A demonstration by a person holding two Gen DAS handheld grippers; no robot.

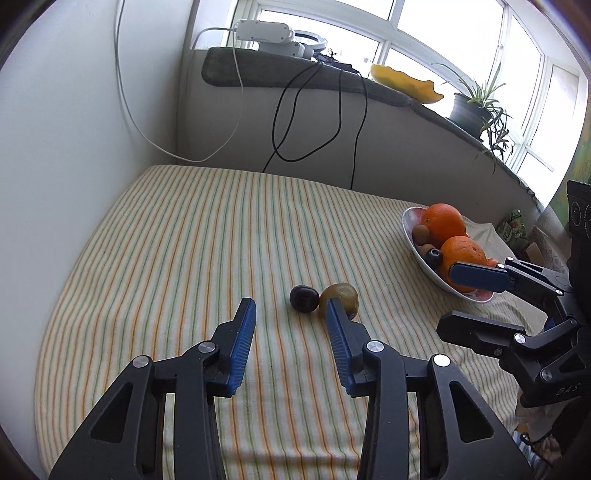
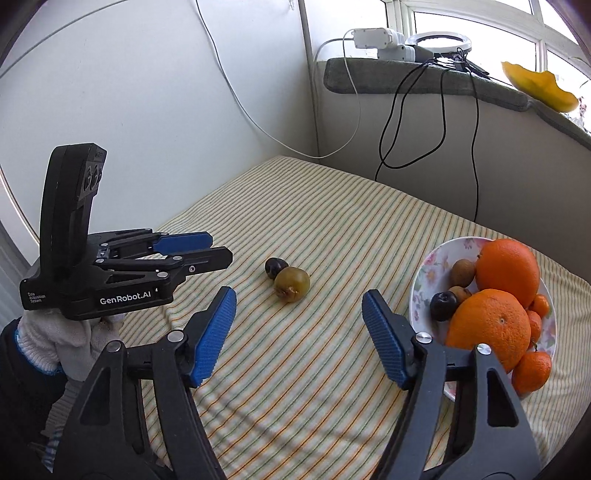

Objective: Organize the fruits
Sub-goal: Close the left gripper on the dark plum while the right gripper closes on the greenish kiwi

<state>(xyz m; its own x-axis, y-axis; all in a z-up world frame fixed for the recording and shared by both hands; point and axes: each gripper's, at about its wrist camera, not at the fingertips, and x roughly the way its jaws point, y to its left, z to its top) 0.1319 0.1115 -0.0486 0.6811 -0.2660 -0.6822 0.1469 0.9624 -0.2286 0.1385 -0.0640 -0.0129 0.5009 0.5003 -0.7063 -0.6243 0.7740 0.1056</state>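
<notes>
2 loose fruits, a dark plum (image 1: 303, 298) touching a green fruit (image 2: 291, 283), lie on the striped cloth (image 1: 184, 240), well apart from the bowl (image 2: 424, 273). Left gripper (image 1: 291, 310) and right gripper (image 2: 299, 299): jaws spread, empty. Straddle 1 fruit squarely; close gently, or its neighbour rolls.

I see a striped cloth (image 1: 184, 236) covering the surface, set into a white corner. Above it runs a grey padded sill (image 1: 280, 74) with a white device (image 1: 262, 31), a yellow dish (image 1: 406, 83) and a potted plant (image 1: 472, 107). Black cables (image 1: 314, 122) and a white cable (image 1: 147, 136) hang down the wall.
</notes>
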